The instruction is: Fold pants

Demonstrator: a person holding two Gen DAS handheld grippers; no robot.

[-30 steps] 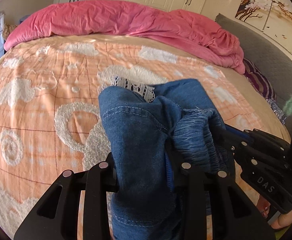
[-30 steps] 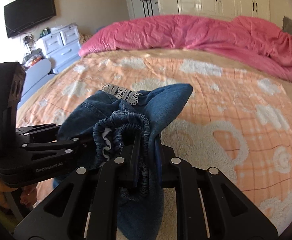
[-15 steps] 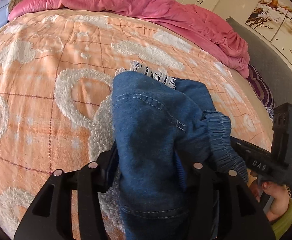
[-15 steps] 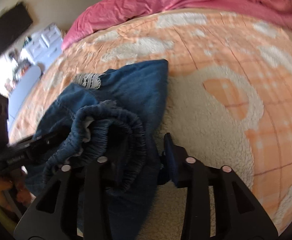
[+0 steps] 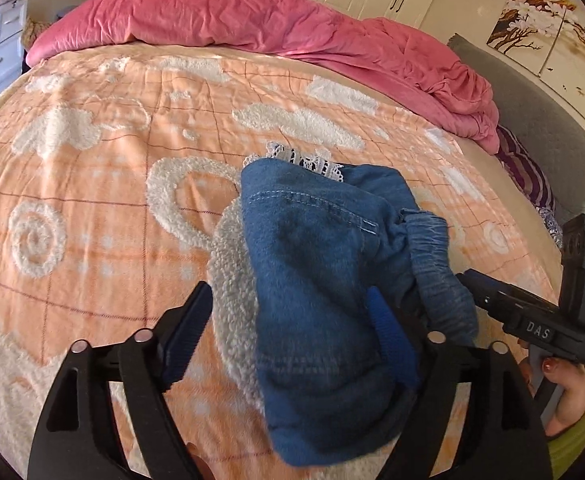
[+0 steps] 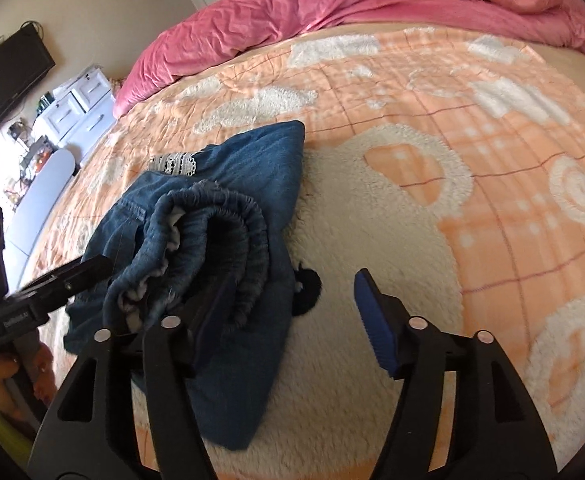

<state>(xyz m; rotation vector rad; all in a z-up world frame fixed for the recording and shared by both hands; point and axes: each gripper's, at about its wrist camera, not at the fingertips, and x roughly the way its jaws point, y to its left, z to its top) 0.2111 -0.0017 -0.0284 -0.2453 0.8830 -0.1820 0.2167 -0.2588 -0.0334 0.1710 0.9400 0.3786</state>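
The blue denim pants (image 5: 316, 280) lie bunched in a folded heap on the orange blanket (image 5: 104, 184), with white lace trim (image 5: 304, 158) at the far end and the elastic waistband (image 6: 212, 232) on top. My left gripper (image 5: 288, 328) is open, its fingers standing on either side of the near end of the heap. My right gripper (image 6: 292, 304) is open too; its left finger (image 6: 208, 308) lies against the waistband and its right finger (image 6: 376, 320) is over bare blanket. Each gripper shows in the other's view: the right one (image 5: 532, 320) and the left one (image 6: 44, 292).
A pink duvet (image 5: 252, 24) is piled along the far side of the bed. A grey headboard (image 5: 532, 92) and striped pillow (image 5: 528, 176) are at the right. White drawers (image 6: 76, 108) and a wall television (image 6: 8, 76) stand beyond the bed's left side.
Both grippers were shut on the pants and held them up; they lowered the heap onto the blanket and both jaws opened, letting go.
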